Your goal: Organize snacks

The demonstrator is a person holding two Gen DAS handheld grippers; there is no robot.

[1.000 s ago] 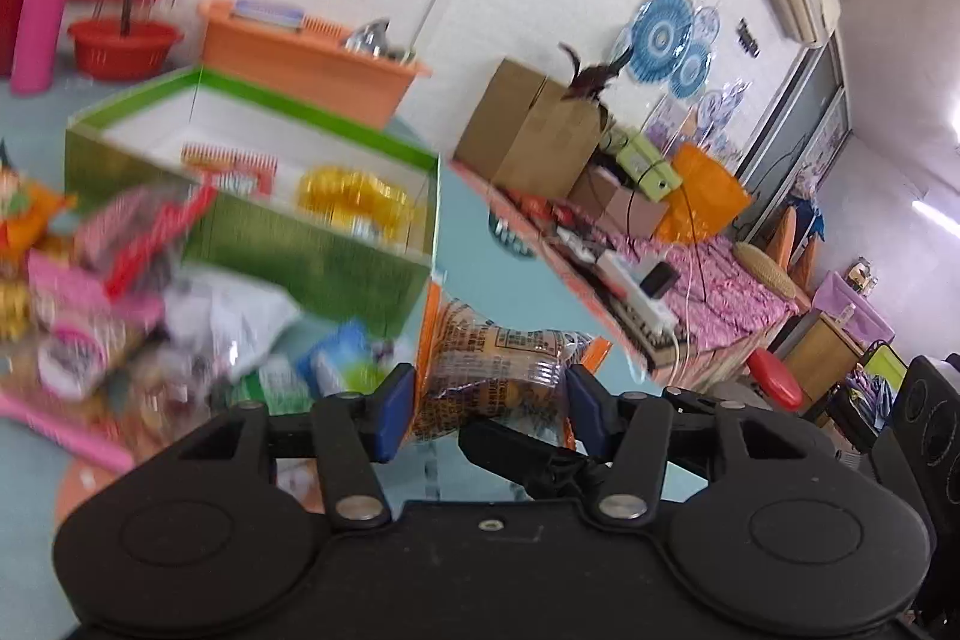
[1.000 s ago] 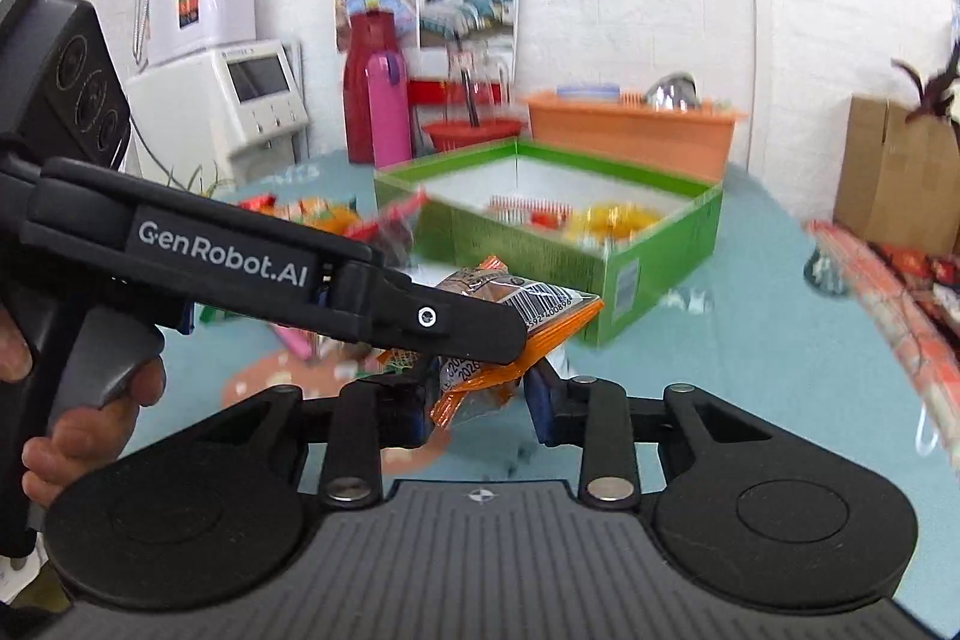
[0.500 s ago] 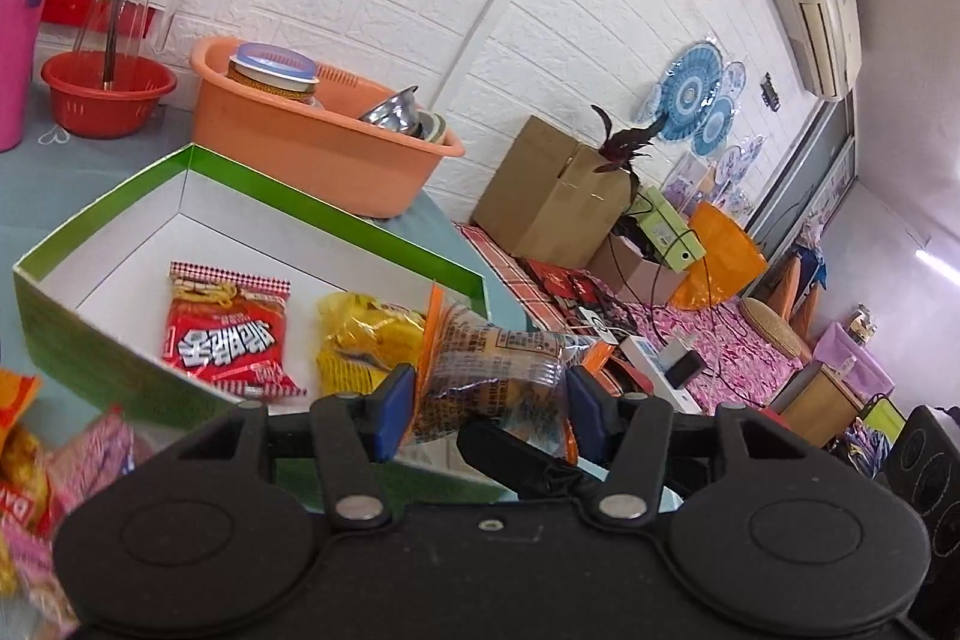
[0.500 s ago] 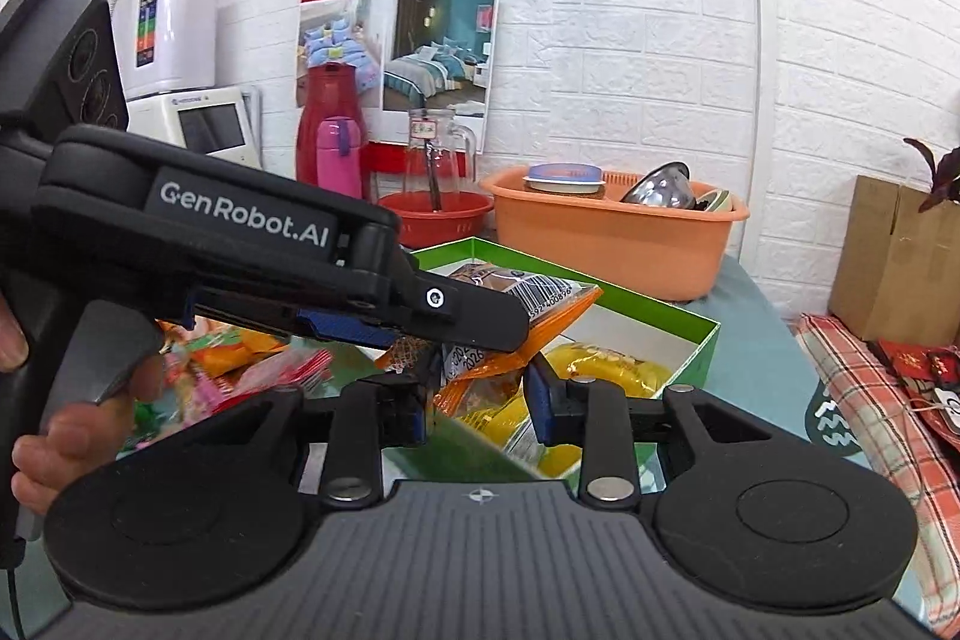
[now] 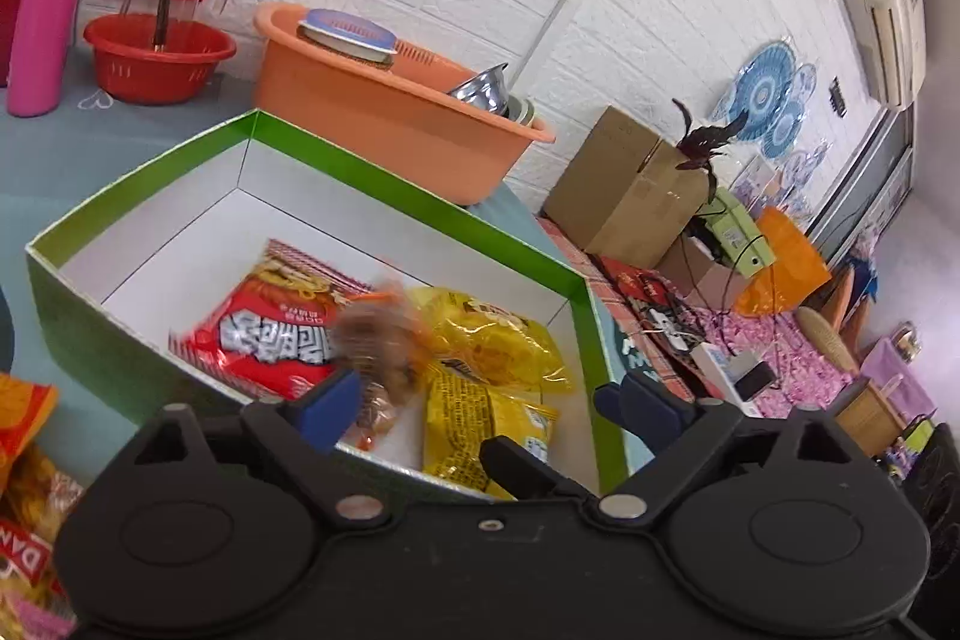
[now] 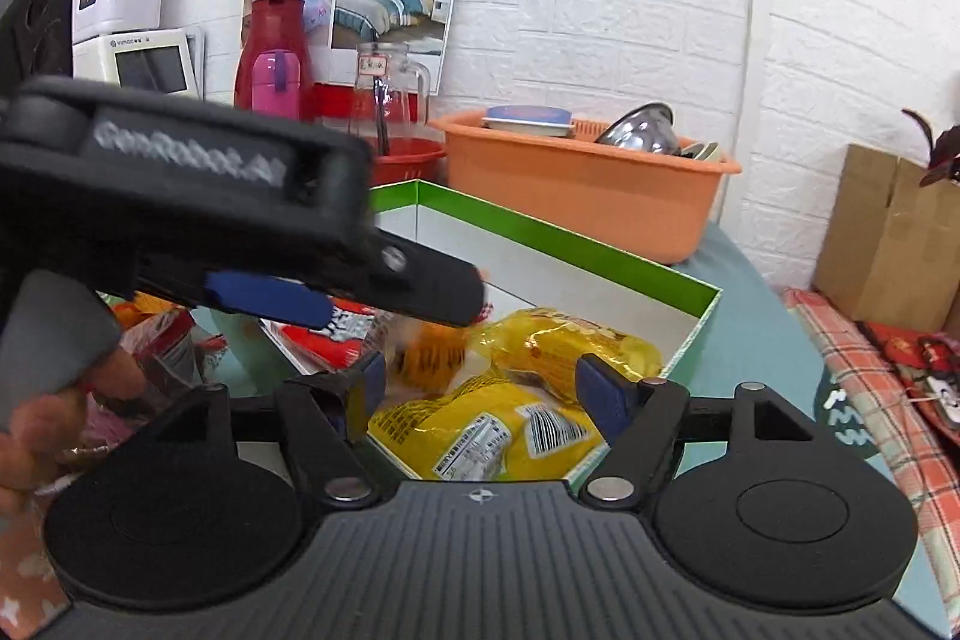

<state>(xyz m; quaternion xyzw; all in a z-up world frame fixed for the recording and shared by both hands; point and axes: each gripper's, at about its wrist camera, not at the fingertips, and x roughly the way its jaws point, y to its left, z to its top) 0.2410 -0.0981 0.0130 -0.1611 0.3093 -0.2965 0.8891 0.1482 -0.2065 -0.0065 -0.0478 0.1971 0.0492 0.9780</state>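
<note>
Half a second ago both my grippers were pinched on the same orange-edged snack packet; now my left gripper [image 5: 480,397] stands wide, its blue pads well apart with nothing between them, and my right gripper [image 6: 483,382] has spread wide too. The snack packet [image 5: 375,340] is loose, a brown and orange blur over the inside of the green box [image 5: 414,196], just past my left pad; in the right wrist view the same blur [image 6: 435,346] sits near that gripper's left pad, and I cannot tell whether it has landed or is in the air. Before, the packet filled the gap between my fingers and hid much of the box floor; now I see down into the box, where a red noodle packet [image 5: 273,334] lies flat on the white floor and two yellow packets [image 5: 498,340] lie beside it toward the right-hand wall, one partly over the other. In the right wrist view my left gripper's body crosses the left of the frame, blurred, above the box's near corner. The box itself has not shifted: the orange basin [image 5: 384,100] stands just behind it, the red basket [image 5: 159,55] and pink bottle [image 5: 45,10] farther left. More snacks [image 5: 24,460] lie outside the box at lower left.
</note>
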